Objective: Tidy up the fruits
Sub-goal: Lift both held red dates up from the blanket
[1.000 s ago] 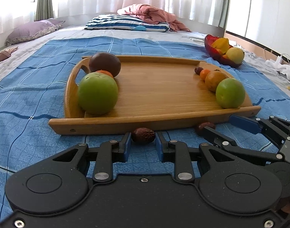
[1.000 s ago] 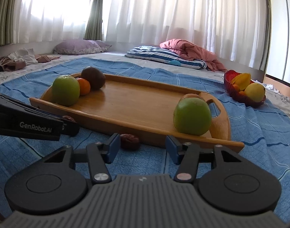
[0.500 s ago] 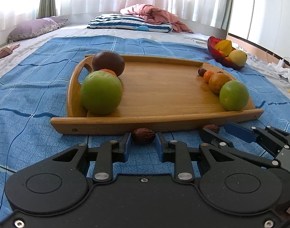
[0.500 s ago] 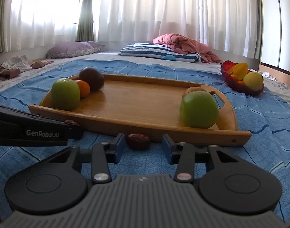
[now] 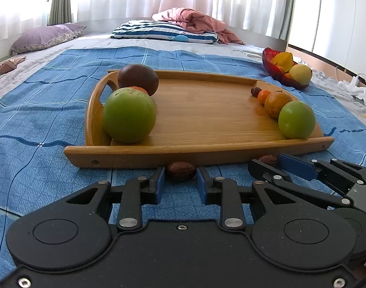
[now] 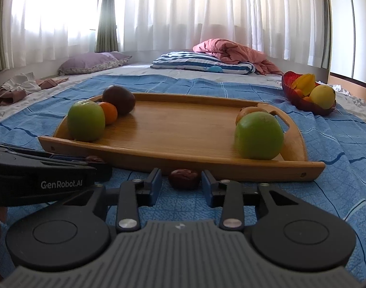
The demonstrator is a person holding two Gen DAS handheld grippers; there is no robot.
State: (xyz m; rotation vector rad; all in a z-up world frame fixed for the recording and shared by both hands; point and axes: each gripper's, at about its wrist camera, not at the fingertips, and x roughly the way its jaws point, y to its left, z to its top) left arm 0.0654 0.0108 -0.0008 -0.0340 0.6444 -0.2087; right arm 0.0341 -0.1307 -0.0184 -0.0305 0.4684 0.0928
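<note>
A wooden tray [image 5: 207,117] lies on the blue blanket. On it sit two green apples [image 5: 129,115] [image 5: 296,119], a dark round fruit [image 5: 137,78], oranges [image 5: 277,100] and a small date [image 5: 255,91]. My left gripper [image 5: 180,175] is closed on a dark red date [image 5: 181,171] resting on the blanket before the tray's front edge. My right gripper [image 6: 182,180] is open around a second date [image 6: 184,179], its pads apart from it. The right gripper also shows in the left wrist view [image 5: 274,165].
A red bowl [image 5: 274,68] with yellow and orange fruit stands at the far right of the blanket [image 5: 39,110]. A striped pillow [image 5: 163,32], a pink quilt and a purple pillow lie beyond. Clothes lie at the left edge.
Both grippers have edged slightly closer to the tray. The right gripper's fingers have narrowed around its date. The left stays closed on its date.
</note>
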